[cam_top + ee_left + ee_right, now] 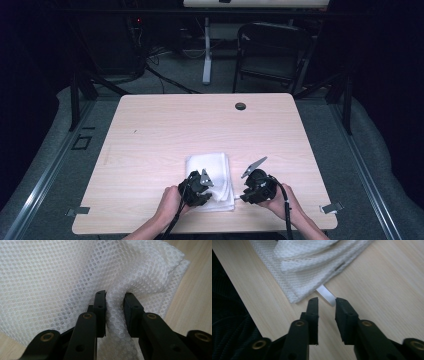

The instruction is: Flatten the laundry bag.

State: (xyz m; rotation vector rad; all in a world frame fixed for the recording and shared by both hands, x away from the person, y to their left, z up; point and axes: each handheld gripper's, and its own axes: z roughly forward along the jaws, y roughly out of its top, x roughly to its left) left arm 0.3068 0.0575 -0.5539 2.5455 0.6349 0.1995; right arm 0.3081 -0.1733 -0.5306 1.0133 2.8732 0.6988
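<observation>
A pale wooden table (150, 130) is seen from above, with a folded white mesh cloth (212, 175) lying near its front edge, between the two hands. A fold of the cloth (62, 277) is pinched by the left gripper (115, 298), whose jaws are drawn narrow on the bunched fabric. The right gripper (326, 301) is held just beside the cloth's corner, its jaws narrow with only bare table between them, close to a small white tag (326, 295).

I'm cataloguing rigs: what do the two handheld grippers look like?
Both the left gripper and the right gripper are black, with two flat, blocky jaws and brass-coloured pivot rivets. Each carries a grey three-cornered plate on top and trails a black cable. Forearms are bare.
</observation>
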